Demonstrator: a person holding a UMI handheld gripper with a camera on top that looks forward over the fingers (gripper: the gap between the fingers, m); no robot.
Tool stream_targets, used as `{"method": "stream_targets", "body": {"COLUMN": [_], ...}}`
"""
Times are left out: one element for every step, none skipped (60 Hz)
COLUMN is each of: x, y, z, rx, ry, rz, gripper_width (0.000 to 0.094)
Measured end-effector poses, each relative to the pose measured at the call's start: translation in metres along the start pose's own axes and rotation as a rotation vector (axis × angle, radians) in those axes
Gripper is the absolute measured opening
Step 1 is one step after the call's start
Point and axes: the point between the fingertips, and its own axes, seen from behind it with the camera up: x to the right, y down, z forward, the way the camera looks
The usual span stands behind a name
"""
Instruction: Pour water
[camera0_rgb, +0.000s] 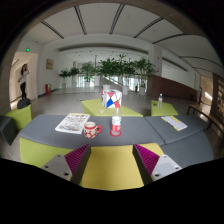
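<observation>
A red can (116, 125) stands upright on the grey table (50, 130), beyond my fingers. A red-and-white patterned mug (91, 129) stands just left of the can, its handle to the right. My gripper (112, 160) is open and empty, well short of both, above a yellow-green placemat (112, 170) at the near edge. The magenta pads (76, 157) face each other with a wide gap.
A magazine (72, 122) lies left of the mug. Papers (174, 123) lie at the right. A colourful box (111, 98) and a small bottle (160, 100) stand on farther tables. Potted plants (110, 68) line the back. A person (22, 82) stands far left.
</observation>
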Motion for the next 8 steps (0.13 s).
{"method": "stream_targets", "body": {"x": [-0.0002,-0.0004,-0.0004,-0.0005,0.0000,-0.0005,-0.0013,-0.0025], "y": [0.0005,0.0010,0.0017,0.0020,0.0027,0.0027,0.0028,0.0031], "z": [-0.0019,-0.0036,-0.0054,-0.0070,-0.0043,-0.0061,-0.0077,-0.0091], "rx": [0.001,0.002,0.002,0.002,0.004,0.007,0.008,0.008], "ry": [0.000,0.000,0.002,0.005,0.007,0.008,0.007,0.004], "rz": [0.000,-0.001,-0.004,-0.007,-0.010,-0.015,-0.019,-0.021], "gripper_width": [0.0855,0.0858,0.0857,0.0852,0.0853,0.0856,0.0858,0.0855]}}
